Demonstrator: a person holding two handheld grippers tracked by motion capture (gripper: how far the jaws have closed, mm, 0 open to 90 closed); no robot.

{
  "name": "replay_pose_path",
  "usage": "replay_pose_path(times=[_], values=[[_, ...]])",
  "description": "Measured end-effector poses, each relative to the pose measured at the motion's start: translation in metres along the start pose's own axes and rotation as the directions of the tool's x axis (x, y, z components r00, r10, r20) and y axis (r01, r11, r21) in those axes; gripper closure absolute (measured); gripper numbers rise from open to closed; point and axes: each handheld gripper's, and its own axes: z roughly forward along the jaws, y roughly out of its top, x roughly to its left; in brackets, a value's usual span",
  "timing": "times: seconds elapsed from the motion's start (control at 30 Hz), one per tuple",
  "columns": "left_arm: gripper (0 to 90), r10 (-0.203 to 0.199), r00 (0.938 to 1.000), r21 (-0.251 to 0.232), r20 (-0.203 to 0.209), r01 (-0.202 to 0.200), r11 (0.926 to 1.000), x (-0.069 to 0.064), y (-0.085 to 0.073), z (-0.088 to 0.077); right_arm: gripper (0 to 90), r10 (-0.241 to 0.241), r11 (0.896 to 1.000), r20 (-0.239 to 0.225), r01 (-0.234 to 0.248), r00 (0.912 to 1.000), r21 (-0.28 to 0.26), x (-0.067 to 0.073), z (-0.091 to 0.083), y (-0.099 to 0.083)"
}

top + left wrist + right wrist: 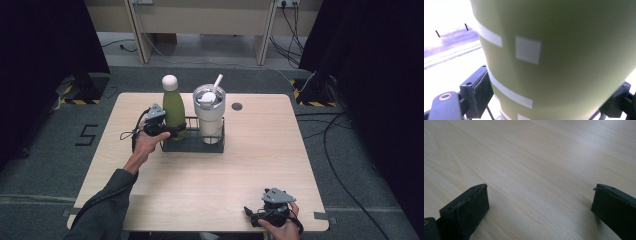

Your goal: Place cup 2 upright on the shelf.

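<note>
Left gripper (159,125): its fingers (477,93) are closed on the lower body of the green bottle (174,107), one finger on each side; in the left gripper view the bottle wall sits between them and touches both.
Green bottle: it stands in the left compartment of the black wire rack (192,142), between the left fingers, and its white round cap (170,82) is well above them.
Long axis of the bottle: vertical, cap pointing up, base down in the rack; it looks upright in the high view.
Marks on the bottle: white stripes and a white square (528,50) on the green wall, just above the level of the fingers.
Beyond the left fingers: a white tumbler (209,117) with a lid and a white straw (218,81) stands in the right compartment of the same rack, just beside the bottle.
In the way: the rack wires run close under and around the left fingers; the tumbler blocks the side of the bottle far from the hand.
Right gripper (265,212): it rests low over the bench (240,170) near its front edge, well apart from the rack.
Right fingers (467,212): wide apart, with bare wood of the bench between them.
Further off: a small dark round hole (237,106) in the bench, behind the tumbler.
</note>
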Motion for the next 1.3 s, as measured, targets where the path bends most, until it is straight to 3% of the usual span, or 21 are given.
replay_pose_path(times=[0.5, 1.3], values=[[14.7, -0.012, 0.9998, -0.011, 0.016, 0.013, 0.9999, -0.001, 0.003, -0.014, 1.3, 0.0, 1.0, 0.0, 0.0, 1.0, 0.0, 0.0, 0.0, 0.0], [14.8, -0.015, 0.9995, -0.007, 0.028, 0.015, 0.9999, -0.009, 0.005, -0.055, 1.1, 0.0, 1.0, 0.001, 0.0, 1.0, -0.001, 0.0, 0.0, 0.0]])
